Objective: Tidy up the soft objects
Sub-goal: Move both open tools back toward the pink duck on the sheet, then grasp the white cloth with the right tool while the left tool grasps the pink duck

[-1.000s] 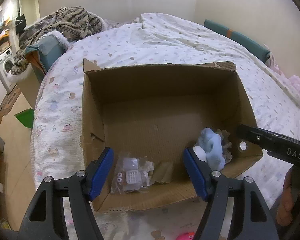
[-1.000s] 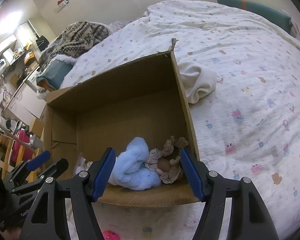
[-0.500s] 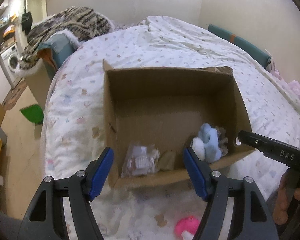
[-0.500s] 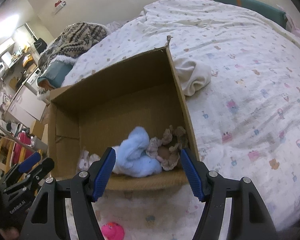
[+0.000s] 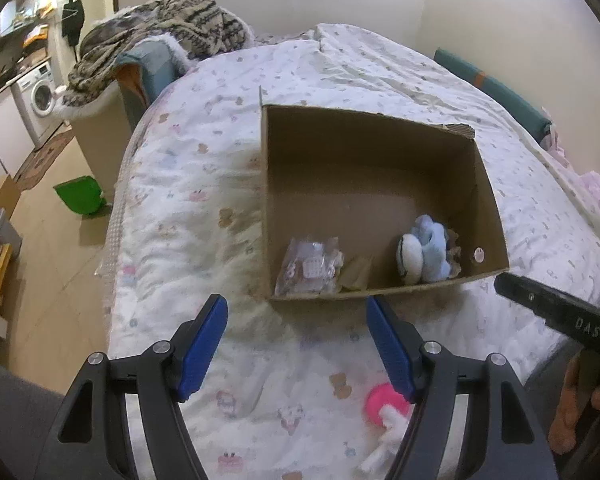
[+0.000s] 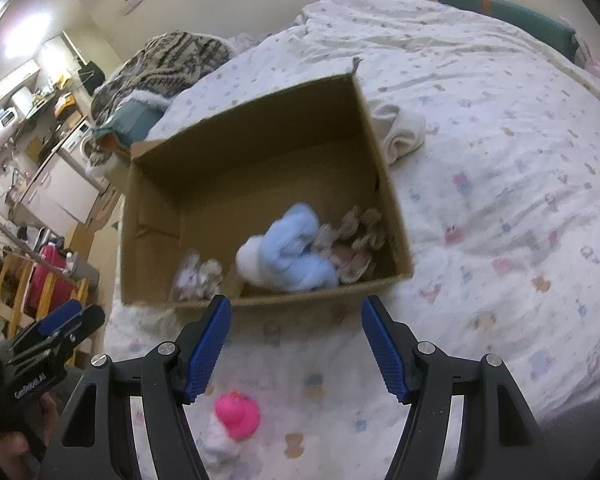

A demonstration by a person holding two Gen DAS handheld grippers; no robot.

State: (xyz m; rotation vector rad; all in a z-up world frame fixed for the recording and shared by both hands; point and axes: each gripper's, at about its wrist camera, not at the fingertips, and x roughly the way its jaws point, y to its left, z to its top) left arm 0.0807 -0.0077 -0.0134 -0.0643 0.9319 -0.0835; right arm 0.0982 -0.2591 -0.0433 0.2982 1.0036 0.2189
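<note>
An open cardboard box (image 5: 384, 128) (image 6: 396, 236) lies on the bed. Inside it sit a light blue plush toy (image 5: 430, 248) (image 6: 292, 248), a brownish frilly toy (image 6: 356, 240) and a small bagged toy (image 5: 310, 268) (image 6: 198, 274). A pink and white soft toy (image 5: 382, 404) (image 6: 236, 416) lies on the quilt in front of the box. My left gripper (image 5: 296, 344) is open and holds nothing, hanging over the quilt short of the box. My right gripper (image 6: 296, 344) is open too, above the pink toy.
The bed has a white patterned quilt (image 5: 204, 208) with its edge at the left. A cream cloth (image 6: 400, 132) lies right of the box. A patterned blanket (image 5: 168, 20) is heaped behind. A green bin (image 5: 80, 196) stands on the floor beside a washing machine (image 5: 36, 92).
Both grippers have drawn back from the box, so it sits farther off and the pink toy has come into view on the quilt. Both sets of jaws stayed equally wide.
</note>
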